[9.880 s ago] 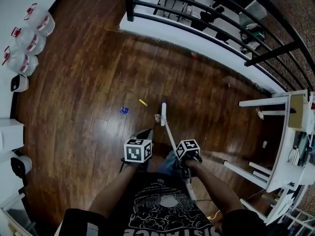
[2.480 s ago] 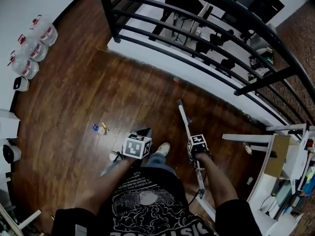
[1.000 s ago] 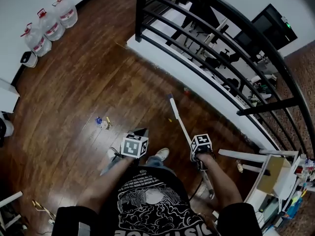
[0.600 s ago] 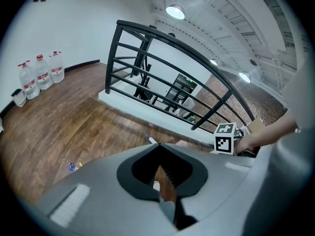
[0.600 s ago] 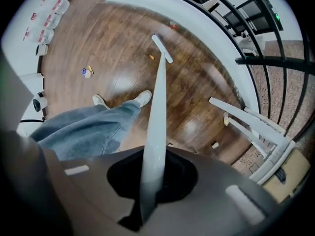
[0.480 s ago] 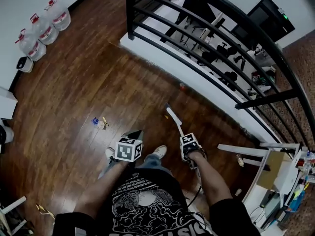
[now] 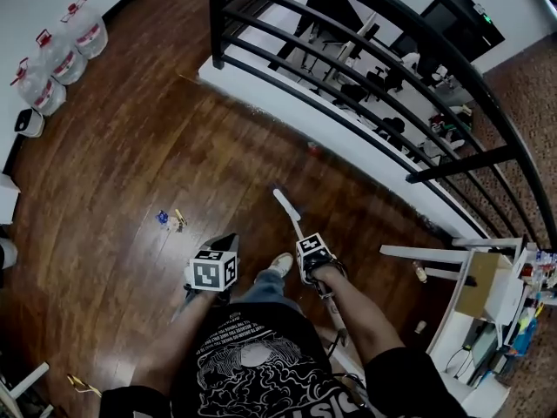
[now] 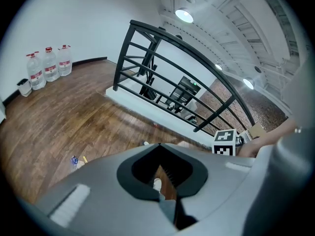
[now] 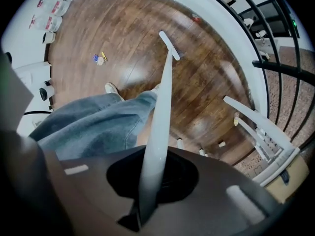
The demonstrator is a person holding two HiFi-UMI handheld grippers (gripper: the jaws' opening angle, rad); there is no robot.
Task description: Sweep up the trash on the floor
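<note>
A small heap of trash (image 7: 171, 220), a blue scrap with tan and yellow bits, lies on the brown wood floor left of my feet; it also shows as trash (image 8: 76, 160) and trash (image 9: 99, 58). A red scrap (image 7: 313, 148) lies by the white railing base. My right gripper (image 7: 305, 238) is shut on the white broom handle (image 9: 160, 112), whose head (image 7: 285, 205) rests on the floor ahead. My left gripper (image 7: 218, 252) holds a dark dustpan (image 7: 226, 239) above the floor; its comb teeth (image 8: 172, 173) show between the jaws.
A black railing (image 7: 348, 50) on a white base crosses the far side. Three water bottles (image 7: 52, 55) stand by the left wall. White furniture legs (image 7: 435, 255) with small bits (image 7: 419, 273) are at the right. My white shoe (image 7: 280, 264) is between the grippers.
Over the last second the broom head has drawn back from the railing base toward my feet and a little left. The dustpan stays in the left gripper; the trash heap has not moved.
</note>
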